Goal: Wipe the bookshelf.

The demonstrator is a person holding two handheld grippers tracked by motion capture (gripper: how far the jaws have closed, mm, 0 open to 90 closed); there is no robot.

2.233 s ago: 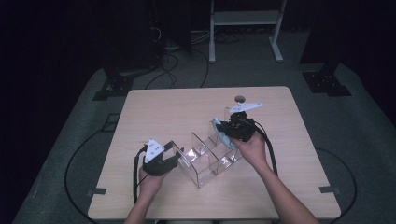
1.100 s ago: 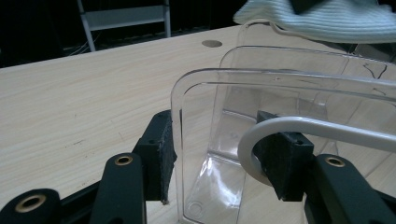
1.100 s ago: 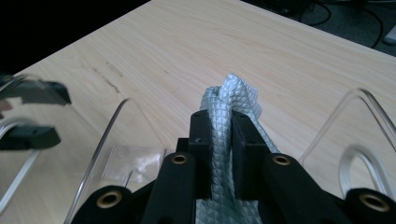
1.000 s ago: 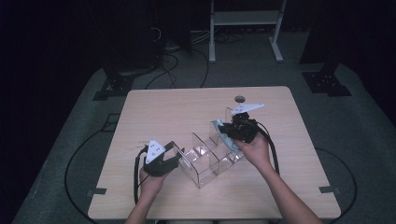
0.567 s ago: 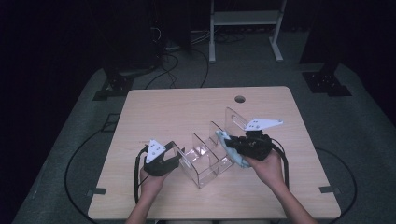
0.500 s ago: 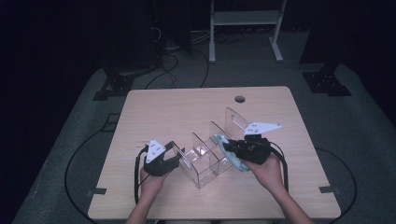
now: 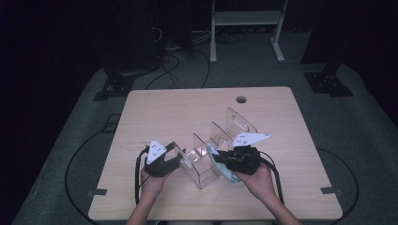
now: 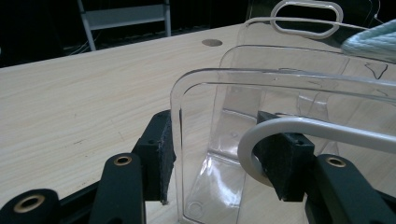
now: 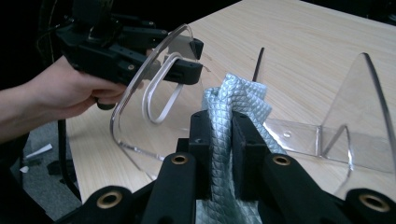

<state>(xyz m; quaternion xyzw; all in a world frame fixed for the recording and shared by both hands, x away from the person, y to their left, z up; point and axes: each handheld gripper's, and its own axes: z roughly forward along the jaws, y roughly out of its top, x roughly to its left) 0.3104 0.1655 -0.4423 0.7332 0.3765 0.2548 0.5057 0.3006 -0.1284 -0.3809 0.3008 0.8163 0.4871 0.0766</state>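
Both forearms come in from the near edge of the wooden table (image 7: 178, 112), each hand wrapped around a gripper. The left hand (image 7: 152, 180) holds the left gripper (image 8: 219, 156) low and roughly level at the near-left end of a clear acrylic rack (image 7: 213, 152), its jaws standing either side of the rack's end panel; in the left gripper view one pad (image 8: 163, 149) sits just against the outer face of that panel and the other (image 8: 280, 156) lies behind the white-rimmed handle slot, so the gripper is clamped on the rack's end wall. The right hand (image 7: 256, 180) holds the right gripper (image 9: 217, 128) level, pointing left toward the rack, with its jaws pinched tight on a pale blue-green quilted cloth (image 9: 238, 102). In the high view the cloth (image 7: 220, 164) hangs beside the rack's near-right side, just over the table, touching or nearly touching the clear panels. No brand, label or writing can be read on the rack, the cloth or the grippers. Compared with a second ago, the right gripper and cloth have come from above the far end of the rack, toward the person, down to its near-right side, while the left gripper has kept its place on the end panel and the rack has not shifted.
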